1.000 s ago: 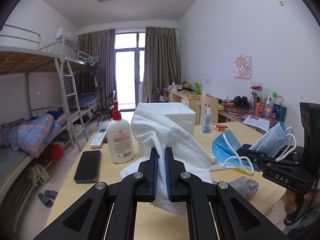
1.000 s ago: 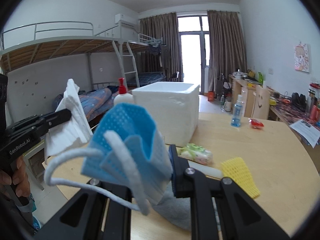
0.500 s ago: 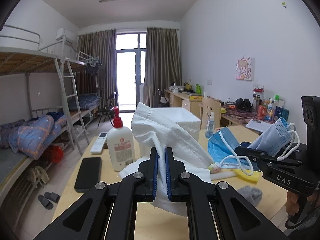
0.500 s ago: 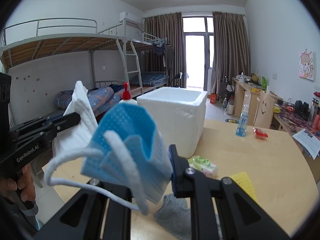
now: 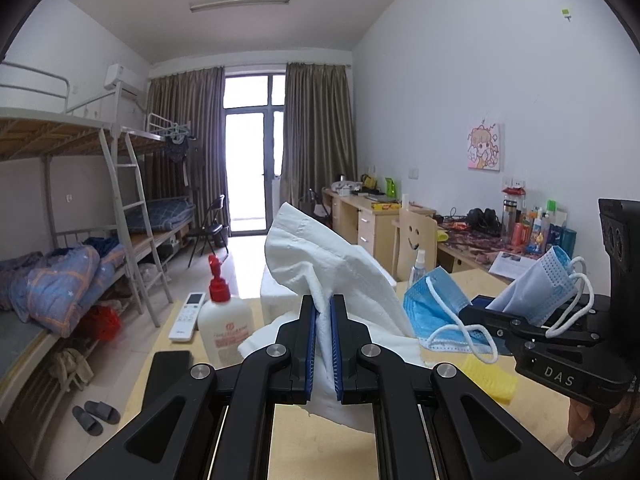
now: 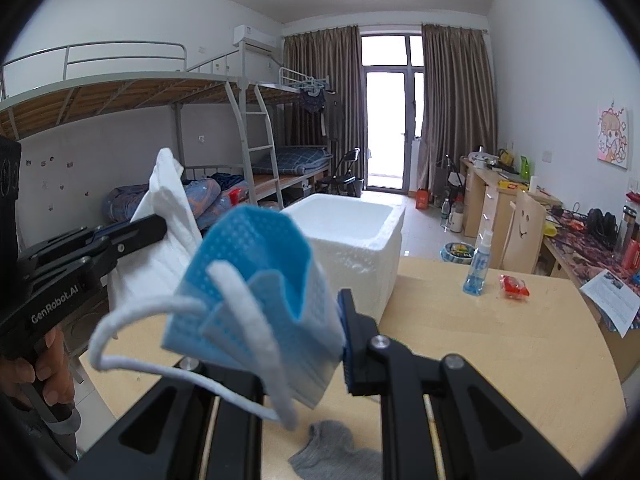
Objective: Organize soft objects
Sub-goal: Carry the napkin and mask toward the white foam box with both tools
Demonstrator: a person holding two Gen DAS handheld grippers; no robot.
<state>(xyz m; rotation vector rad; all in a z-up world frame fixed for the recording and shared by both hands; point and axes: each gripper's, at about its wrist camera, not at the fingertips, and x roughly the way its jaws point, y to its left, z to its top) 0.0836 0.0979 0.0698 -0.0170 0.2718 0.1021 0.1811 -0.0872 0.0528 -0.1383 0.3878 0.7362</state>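
— Two claws in the left wrist view. What has the left claw (image 5: 323,344) got?
— Blue pads nearly together, clamped on a white tissue sheet (image 5: 340,280) that stands up above the fingers and hangs below them. Held clear of the bench (image 5: 296,444).
— And beyond it?
— Right claw (image 5: 486,312) at the right edge, pinched on a folded blue face mask (image 5: 540,286). A second blue mask (image 5: 434,304) shows in front of it; can't tell what it rests on. Yellow foam net (image 5: 486,378) on the bench below. Lotion pump bottle (image 5: 226,330), remote (image 5: 187,316) and black phone (image 5: 168,376) to the left.
— Right wrist view?
— Right claw (image 6: 304,344) closed on the face mask (image 6: 260,300), ear loops dangling off the left side. Left finger hidden behind the mask. White foam box (image 6: 352,248), open top, sits on the bench (image 6: 500,344) just ahead.
— Anything else?
— Left claw (image 6: 154,226) at left holding the tissue (image 6: 168,248) up beside the box. Grey sock (image 6: 336,456) on the bench below. Spray bottle (image 6: 478,266) and red wrapper (image 6: 514,285) farther right.
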